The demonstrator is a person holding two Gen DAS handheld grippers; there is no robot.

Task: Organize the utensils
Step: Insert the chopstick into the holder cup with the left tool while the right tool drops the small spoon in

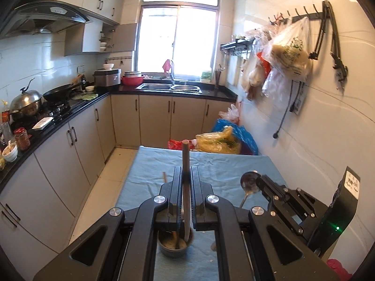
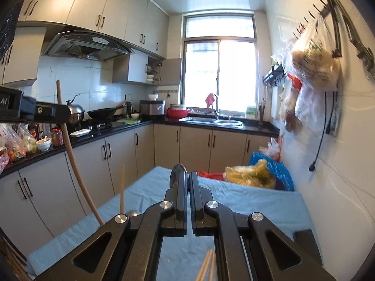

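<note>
My left gripper (image 1: 186, 174) is shut on a long brown wooden utensil handle (image 1: 185, 164) whose lower end reaches into a small dark cup (image 1: 174, 245) on the blue cloth (image 1: 218, 164). The cup also holds another wooden stick. My right gripper (image 2: 188, 180) is shut on a metal spoon (image 2: 175, 175); its bowl sticks up above the fingers. In the left wrist view the spoon (image 1: 249, 182) shows at the right gripper's tip. In the right wrist view the left gripper (image 2: 63, 114) holds the curved wooden handle (image 2: 70, 149) at left. Chopsticks (image 2: 206, 267) lie on the cloth below.
A blue-cloth table stands against the right tiled wall. Plastic bags (image 1: 222, 140) sit at its far end. A black counter (image 1: 70, 110) with a wok, pots and jars runs along the left. A sink (image 1: 168, 86) is under the window. Bags hang on wall hooks (image 1: 288, 53).
</note>
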